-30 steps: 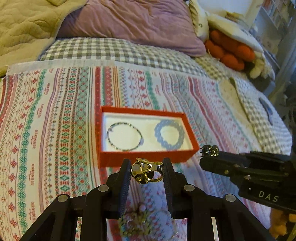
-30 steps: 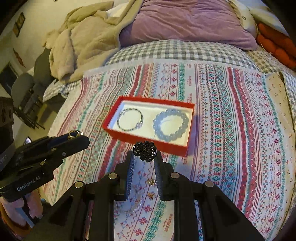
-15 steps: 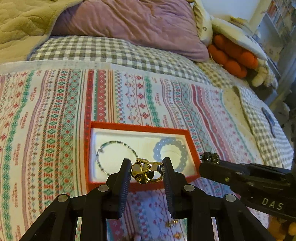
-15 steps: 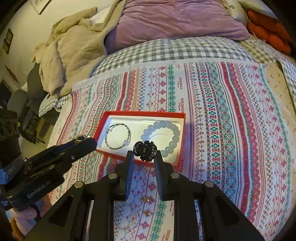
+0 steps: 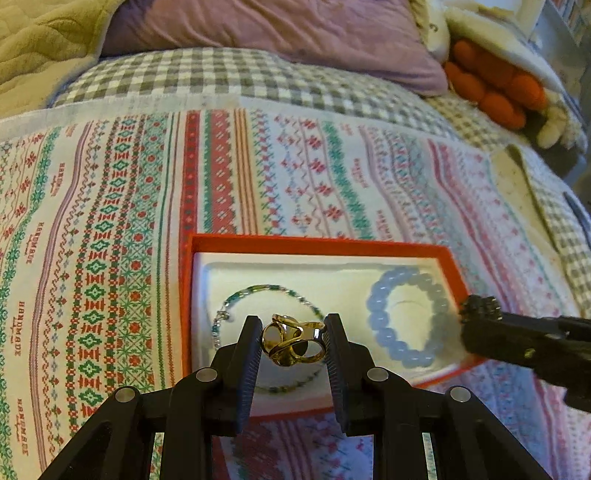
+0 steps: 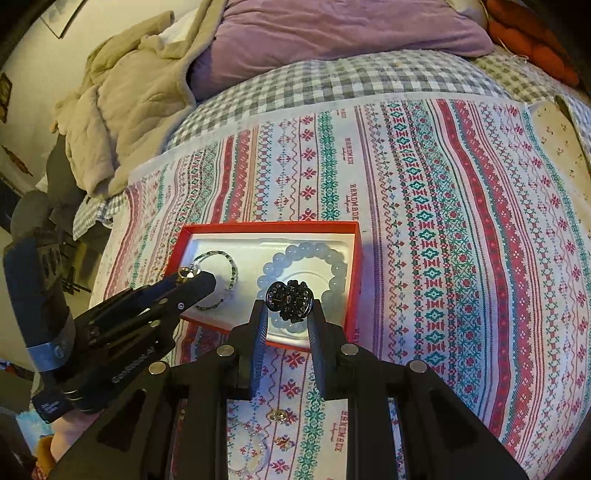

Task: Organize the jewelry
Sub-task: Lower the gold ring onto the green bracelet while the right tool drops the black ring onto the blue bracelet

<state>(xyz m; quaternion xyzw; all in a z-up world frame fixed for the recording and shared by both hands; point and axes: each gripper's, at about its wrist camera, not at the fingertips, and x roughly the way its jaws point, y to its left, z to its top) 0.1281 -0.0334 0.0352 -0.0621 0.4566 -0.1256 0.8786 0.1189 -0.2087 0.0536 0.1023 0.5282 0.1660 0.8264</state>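
Jewelry fills both grippers above a red box (image 5: 317,244) that sits on the patterned bedspread (image 5: 110,229). From its own wrist view, the left gripper (image 5: 291,341) is clenched on a gold ring (image 5: 291,339), the ring pinched between the two ribbed fingers and held over the near left part of the box. Beneath it, inside the box's white lining, lies a thin beaded bracelet (image 5: 258,291) in the left half, partly hidden by the fingers. A pale blue bead bracelet (image 5: 384,332) lies in the right half, apart from the thin one. The right gripper (image 6: 289,301) is likewise closed around a dark round ornament (image 6: 289,300), a black cluster-shaped piece whose exact kind cannot be told; in the right wrist view it hangs over the blue bead bracelet (image 6: 306,254), near the box's front edge. That same gripper enters the left view from the right side, its tip (image 5: 480,314) over the box's right rim. On the bedspread in front of the box, between the right gripper's arms, small gold-coloured pieces (image 6: 279,416) lie loose. Beyond the bedspread are a grey checked sheet (image 6: 332,77), a purple pillow (image 6: 332,29) and a beige quilt (image 6: 122,99).
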